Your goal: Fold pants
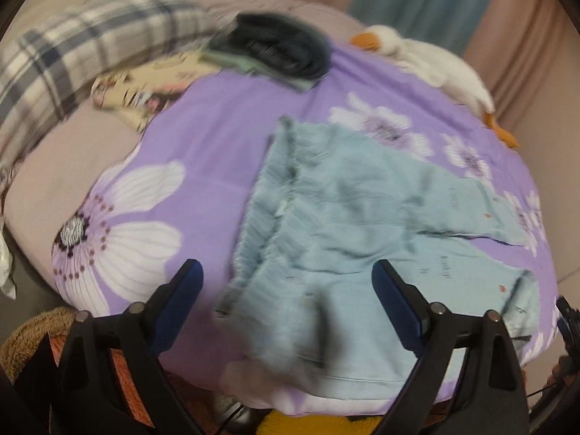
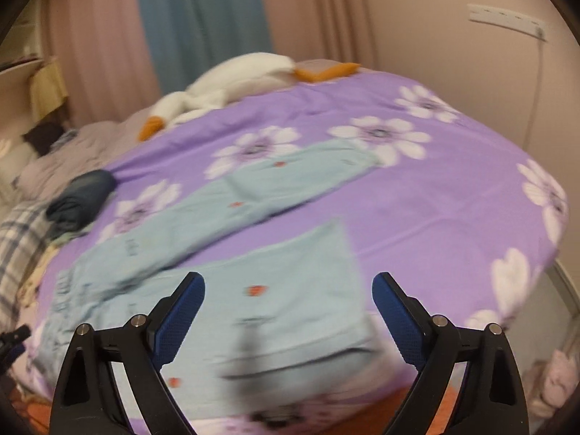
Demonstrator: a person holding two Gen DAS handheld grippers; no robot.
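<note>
Light blue pants (image 1: 355, 217) with small red marks lie spread on a purple flowered bedspread (image 1: 203, 152). In the left wrist view the gathered waistband is at the left and the legs run to the right. My left gripper (image 1: 288, 272) is open above the waist end, holding nothing. In the right wrist view the pants (image 2: 232, 239) show both legs apart, one reaching far up, the nearer one ending between my fingers. My right gripper (image 2: 289, 282) is open above the near leg's hem, holding nothing.
A dark folded garment (image 1: 286, 47) on a green one, a plaid cloth (image 1: 83, 50) and a printed cloth (image 1: 145, 83) lie at the far left of the bed. A white goose plush (image 1: 438, 61) lies at the far edge. Curtains (image 2: 203, 18) and a wall stand behind.
</note>
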